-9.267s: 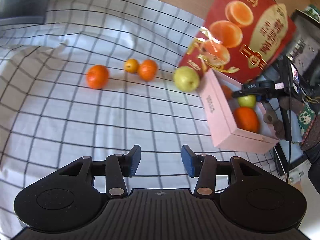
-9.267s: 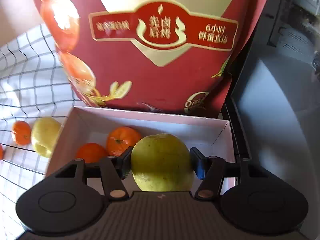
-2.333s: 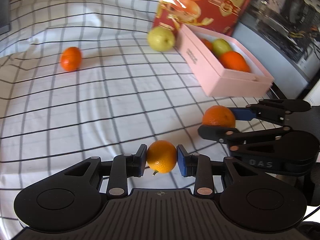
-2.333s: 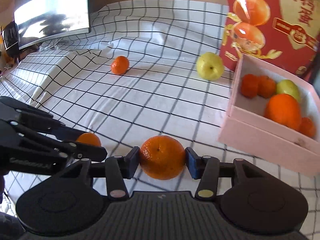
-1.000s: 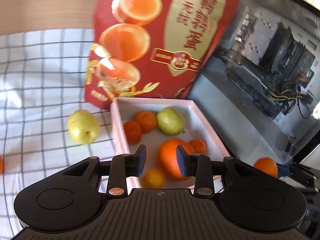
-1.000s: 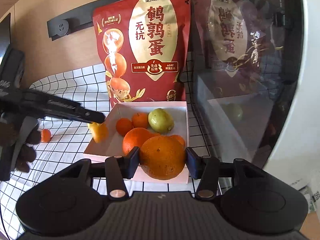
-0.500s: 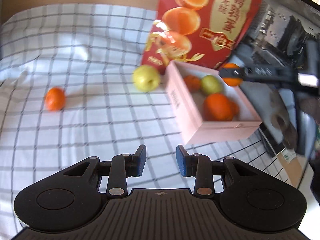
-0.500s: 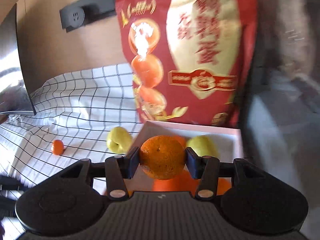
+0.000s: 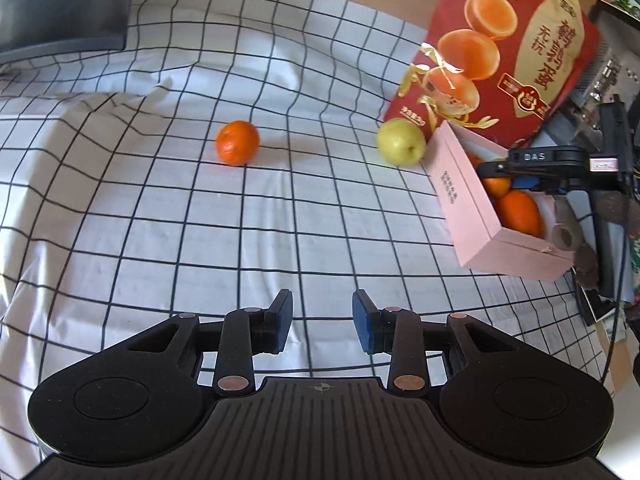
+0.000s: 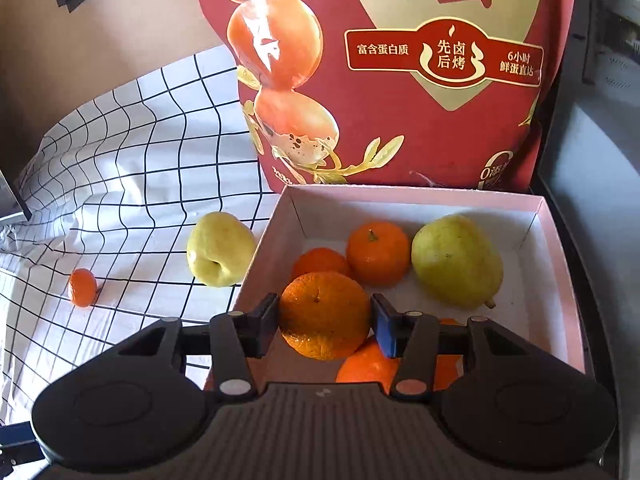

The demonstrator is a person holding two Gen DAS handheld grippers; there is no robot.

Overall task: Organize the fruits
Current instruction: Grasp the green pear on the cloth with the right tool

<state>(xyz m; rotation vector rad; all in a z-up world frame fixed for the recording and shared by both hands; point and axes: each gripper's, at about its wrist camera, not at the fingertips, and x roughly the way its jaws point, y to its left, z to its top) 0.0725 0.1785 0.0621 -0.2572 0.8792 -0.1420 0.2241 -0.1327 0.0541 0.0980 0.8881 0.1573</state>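
My right gripper is shut on an orange and holds it over the near left part of the pink box. The box holds two small oranges, a green pear and a larger orange under the held one. My left gripper is open and empty above the checked cloth. In the left wrist view an orange and a yellow-green apple lie on the cloth, the apple beside the pink box. The right gripper reaches over the box there.
A red snack bag stands right behind the box; it also shows in the left wrist view. A dark grey case is at the right. A dark monitor stands at the cloth's far left corner.
My right gripper has moved forward and down over the box with the orange still held. My left gripper has drawn back from the box, open and empty.
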